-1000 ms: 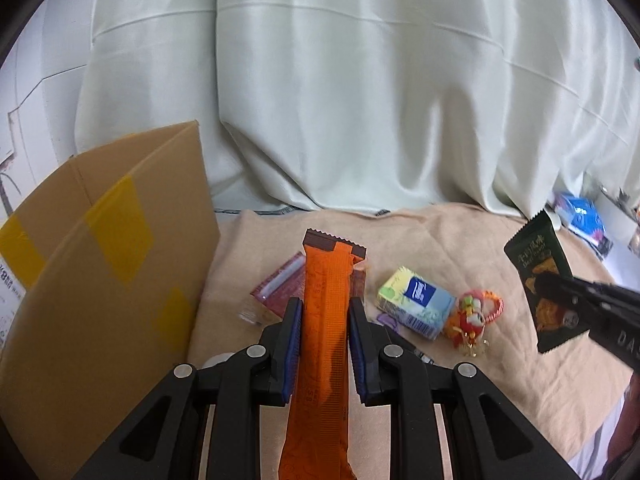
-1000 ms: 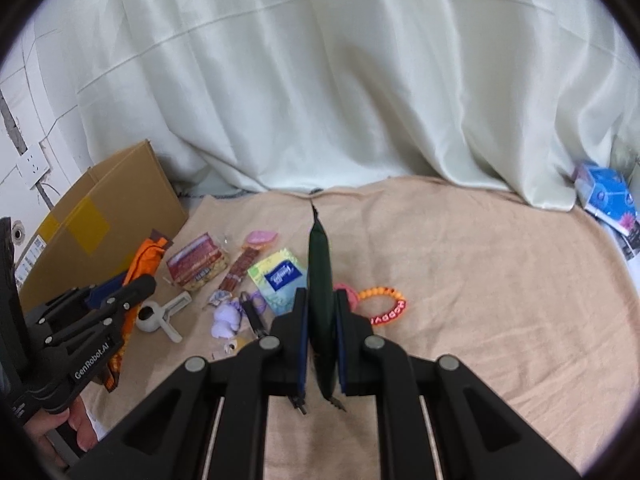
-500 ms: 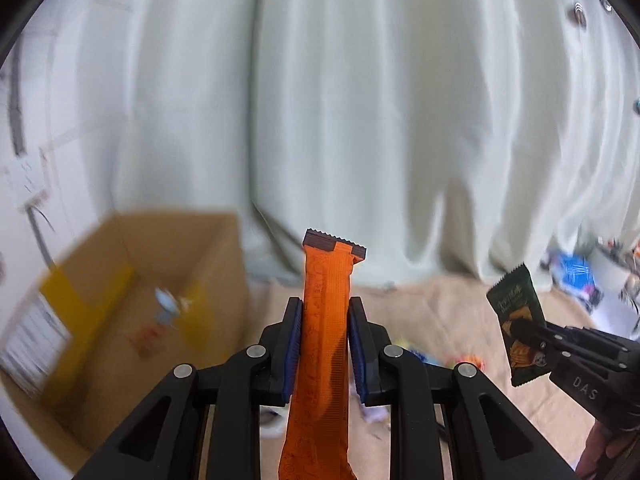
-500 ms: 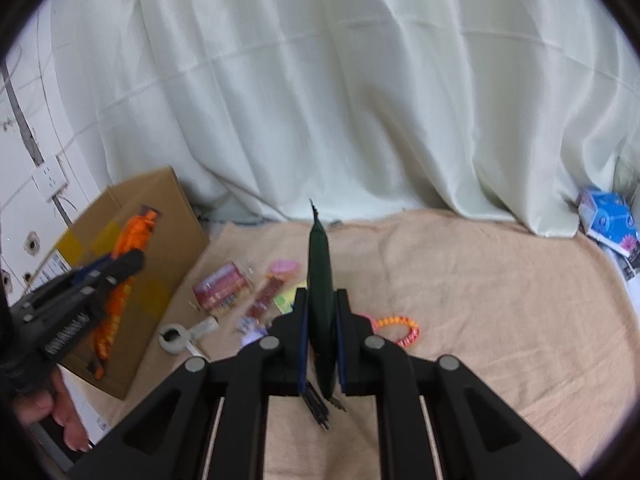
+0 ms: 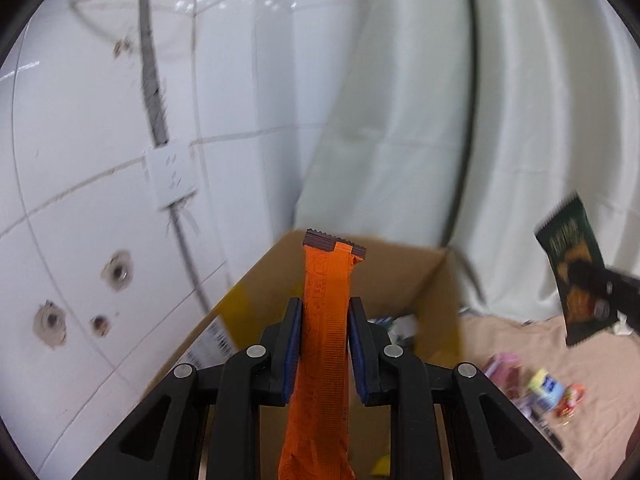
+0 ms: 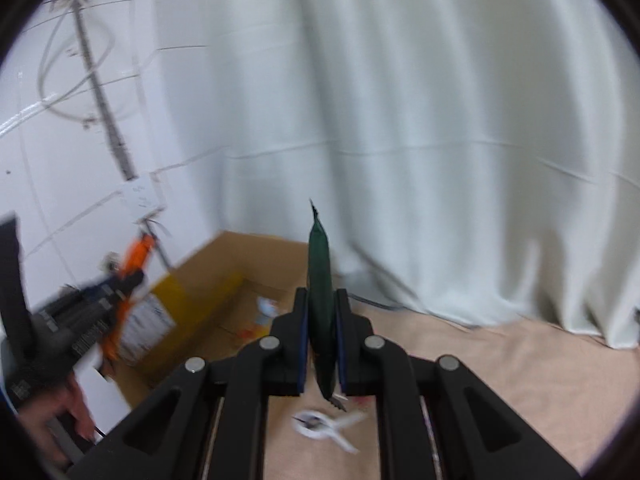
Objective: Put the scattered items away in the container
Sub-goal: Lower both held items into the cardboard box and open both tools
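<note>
I lift both snacks up off the cloth to the box [image 5: 404, 280] at twelve o'clock, my left gripper [image 5: 325, 344] clamped on the orange bar [image 5: 324, 320] and my right gripper [image 6: 321, 340] clamped on the green packet [image 6: 320, 280], ready to drop.

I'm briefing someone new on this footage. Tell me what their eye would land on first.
The orange snack packet, clamped upright in the left gripper in front of the open cardboard box. Next, the dark green packet, seen edge-on in the right gripper, with the same box low on the left. A white clip lies on the beige cloth.
</note>
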### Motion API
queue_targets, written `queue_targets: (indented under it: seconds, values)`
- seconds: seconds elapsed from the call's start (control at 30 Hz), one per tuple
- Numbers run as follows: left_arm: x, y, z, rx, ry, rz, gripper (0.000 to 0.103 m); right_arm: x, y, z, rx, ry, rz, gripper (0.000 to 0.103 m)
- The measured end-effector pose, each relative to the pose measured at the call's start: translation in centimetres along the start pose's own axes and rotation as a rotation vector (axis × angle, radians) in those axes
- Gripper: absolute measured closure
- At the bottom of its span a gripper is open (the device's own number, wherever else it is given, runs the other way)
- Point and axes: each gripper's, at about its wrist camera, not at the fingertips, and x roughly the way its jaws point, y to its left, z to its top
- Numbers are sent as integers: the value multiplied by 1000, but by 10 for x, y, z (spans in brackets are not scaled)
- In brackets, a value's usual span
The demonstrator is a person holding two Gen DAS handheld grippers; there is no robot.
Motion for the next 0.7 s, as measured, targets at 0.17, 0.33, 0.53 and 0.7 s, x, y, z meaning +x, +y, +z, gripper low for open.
queue_targets:
  seconds: [0.17, 0.33, 0.53, 0.7]
  values:
    - [29, 16, -18, -22, 63, -15, 80, 37, 55, 5, -50, 32, 93, 89]
    - [51, 24, -27, -38, 116, -14, 79, 82, 85, -8, -60, 112, 137, 89]
    - [72, 32, -36, -38, 192, 22, 79, 113, 92, -28, -47, 171, 130, 88]
    - [76, 30, -34, -9, 198, 22, 79, 124, 97, -35, -45, 197, 138, 86]
